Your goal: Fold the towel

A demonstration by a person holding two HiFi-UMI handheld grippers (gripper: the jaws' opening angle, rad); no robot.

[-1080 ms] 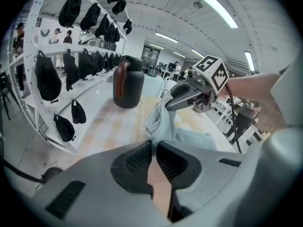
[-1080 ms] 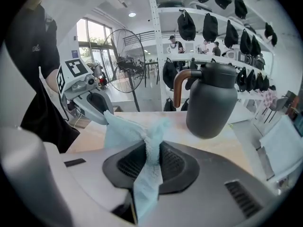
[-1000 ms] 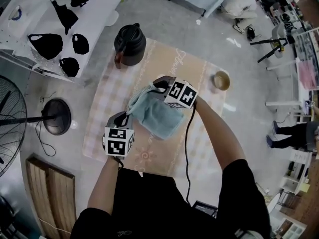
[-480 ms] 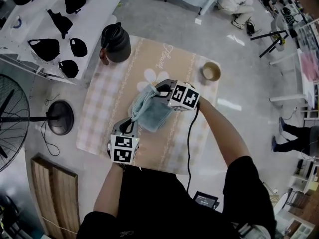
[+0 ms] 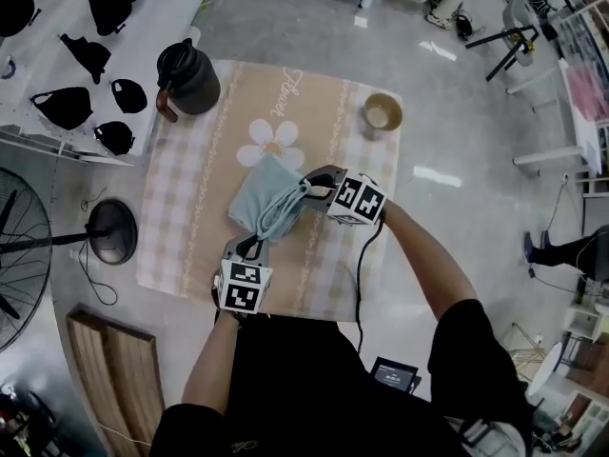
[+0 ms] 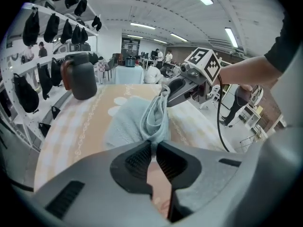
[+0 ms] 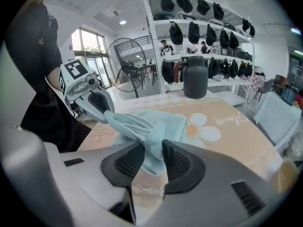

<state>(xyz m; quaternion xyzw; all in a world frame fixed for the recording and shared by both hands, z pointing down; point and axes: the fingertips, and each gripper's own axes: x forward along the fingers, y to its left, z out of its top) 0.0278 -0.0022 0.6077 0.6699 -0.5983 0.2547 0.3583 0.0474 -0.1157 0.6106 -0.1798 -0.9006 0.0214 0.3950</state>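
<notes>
cloth-covered table (image 5: 181, 246) | on it: black jug (image 5: 188, 76), tan cup (image 5: 383, 113), light-blue towel (image 5: 259, 196)

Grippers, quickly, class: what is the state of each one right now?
Left gripper: closed on the towel.
Right gripper: jaws have just been opening, pads pressing on the towel bunched between them.

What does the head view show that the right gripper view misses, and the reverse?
Only the head view: the whole tablecloth outline, the wooden boards on the floor, and the right tongs with their marker cube from above. Only the right gripper view: the right tongs' pads up close, a bunched fold of the towel between them; those jaws have just been opening. Both: the towel strung between the tongs, the left tongs, the dark jug, the fan and the flower print.
</notes>
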